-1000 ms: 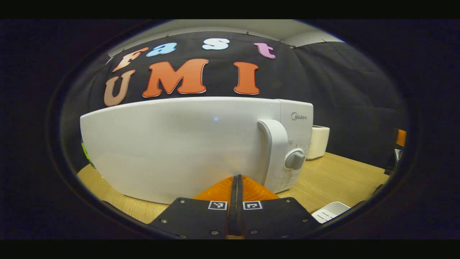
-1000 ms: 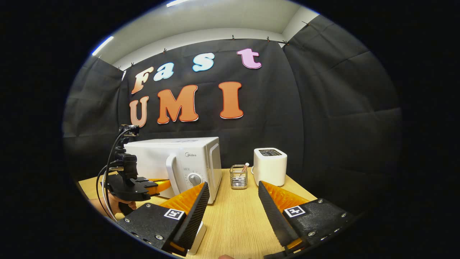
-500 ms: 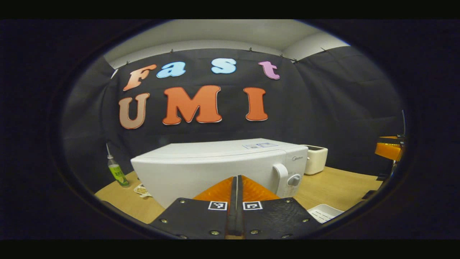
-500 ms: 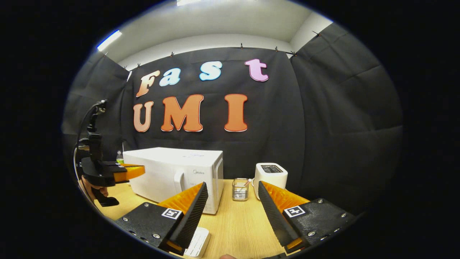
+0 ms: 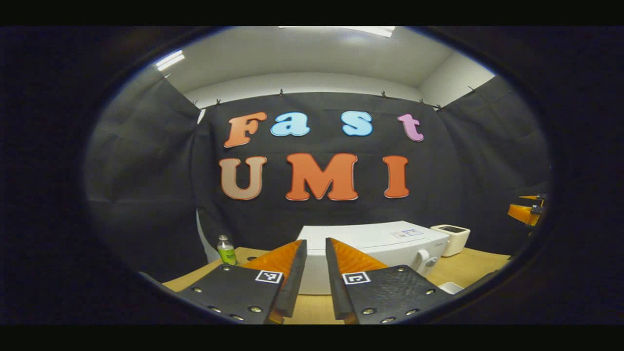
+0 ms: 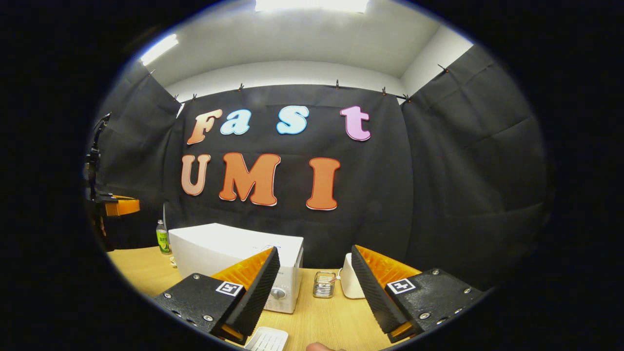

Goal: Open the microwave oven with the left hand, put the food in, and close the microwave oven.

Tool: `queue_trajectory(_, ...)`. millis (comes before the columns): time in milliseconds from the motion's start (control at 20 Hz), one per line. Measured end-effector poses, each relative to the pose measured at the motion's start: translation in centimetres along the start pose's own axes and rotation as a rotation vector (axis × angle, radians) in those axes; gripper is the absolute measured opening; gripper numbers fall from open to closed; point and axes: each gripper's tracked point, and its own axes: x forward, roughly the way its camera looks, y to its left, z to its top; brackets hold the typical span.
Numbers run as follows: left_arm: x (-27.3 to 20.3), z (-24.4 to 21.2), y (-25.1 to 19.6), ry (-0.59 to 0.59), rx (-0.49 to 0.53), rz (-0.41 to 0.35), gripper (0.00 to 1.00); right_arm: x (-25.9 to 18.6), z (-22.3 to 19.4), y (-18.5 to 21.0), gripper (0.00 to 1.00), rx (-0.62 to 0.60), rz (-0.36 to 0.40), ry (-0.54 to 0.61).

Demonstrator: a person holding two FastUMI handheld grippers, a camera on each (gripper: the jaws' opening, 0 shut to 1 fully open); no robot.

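On the wooden table [image 6: 312,321] we list, by size: white microwave oven [image 5: 370,243], door closed, against the black cloth wall; white toaster [image 5: 451,239] to its right; wire holder [image 6: 323,284] between them; green bottle [image 5: 226,250] at the left. Our left gripper [image 5: 314,265] hangs back from the oven, fingers slightly parted, empty. Our right gripper [image 6: 314,278] stands wide open, empty. We cannot see any food.

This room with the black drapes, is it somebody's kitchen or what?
Probably a mock kitchen set up in a recording booth, not a home: a white microwave, a toaster and a green bottle stand on a wooden table walled in by black cloth.
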Motion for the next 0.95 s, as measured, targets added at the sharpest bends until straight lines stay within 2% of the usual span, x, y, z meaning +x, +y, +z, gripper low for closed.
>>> queue_trajectory(50,-0.7,0.8,1.0,-0.005,0.012,0.017,0.43,0.2,0.9,0.1,0.92,-0.007,-0.007,-0.018)
queue_trajectory(100,-1.4,1.3,2.2,-0.005,0.026,0.036,0.49,0.3,1.9,0.2,0.92,-0.012,-0.012,-0.037)
queue_trajectory(150,-1.9,1.9,3.1,-0.009,0.035,0.053,0.67,0.2,2.6,0.5,0.92,-0.016,-0.01,-0.048)
queue_trajectory(250,-2.7,3.0,4.6,-0.019,0.04,0.077,0.8,0.0,3.6,1.2,0.93,-0.02,0.001,-0.058)
queue_trajectory(550,-4.7,6.7,7.4,-0.086,0.022,0.103,0.82,0.0,6.8,1.3,0.94,0.009,-0.014,-0.098)
queue_trajectory(600,-5.4,6.9,7.5,-0.092,0.019,0.1,0.84,0.0,7.1,1.4,0.93,0.011,-0.012,-0.1)
queue_trajectory(650,-5.9,7.4,7.7,-0.105,0.016,0.103,0.82,-0.1,7.6,1.5,0.94,0.013,-0.006,-0.107)
queue_trajectory(950,-6.3,8.9,8.0,-0.142,0.054,0.111,0.84,-0.6,9.2,2.2,0.93,0.033,0.027,-0.142)
